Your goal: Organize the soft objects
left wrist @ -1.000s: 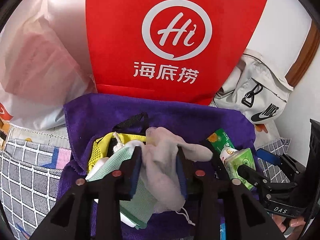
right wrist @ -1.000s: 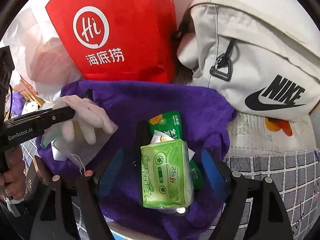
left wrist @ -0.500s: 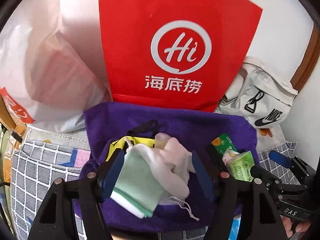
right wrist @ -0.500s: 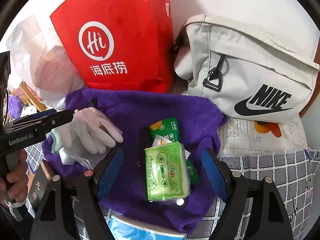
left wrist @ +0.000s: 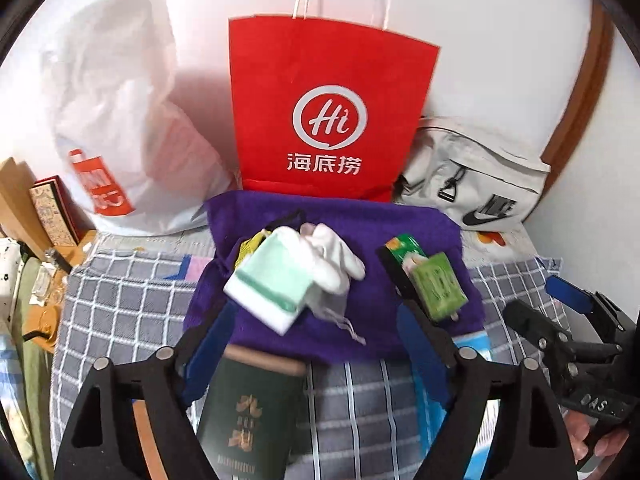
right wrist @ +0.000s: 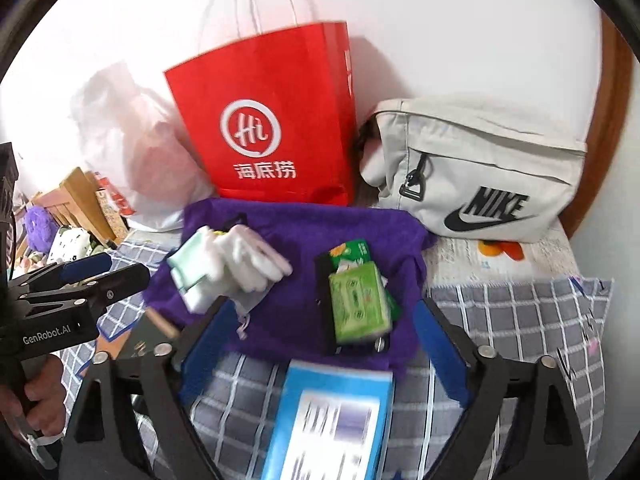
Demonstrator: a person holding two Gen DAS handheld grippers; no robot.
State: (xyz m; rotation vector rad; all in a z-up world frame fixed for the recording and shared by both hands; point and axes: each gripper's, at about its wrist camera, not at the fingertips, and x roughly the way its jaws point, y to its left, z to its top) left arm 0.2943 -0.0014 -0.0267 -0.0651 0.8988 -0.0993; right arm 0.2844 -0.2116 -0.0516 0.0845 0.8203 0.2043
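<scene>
over on the left the left gripper (left wrist: 316, 344) hangs spread wide with nothing between its pads, jaws just opened, and the mint green cloth (left wrist: 272, 284) and white glove (left wrist: 334, 258) lie piled on the left part of the purple towel (left wrist: 400, 224). moving right, the green tissue pack (right wrist: 358, 300) lies on the towel's right part, and the right gripper (right wrist: 320, 348) is wide too, jaws just opened, empty, above a blue box (right wrist: 332, 420).

Purple towel (left wrist: 400, 232) has bare room in the middle, btwn the white glove pile (left wrist: 320, 264) on the left & green tissue pack (left wrist: 438, 284) on the right. Back blocked: red paper bag (left wrist: 328, 112), white plastic bag (left wrist: 120, 128), grey Nike bag (right wrist: 480, 176). Near edge: dark green box (left wrist: 248, 412), blue box (right wrist: 332, 424).
</scene>
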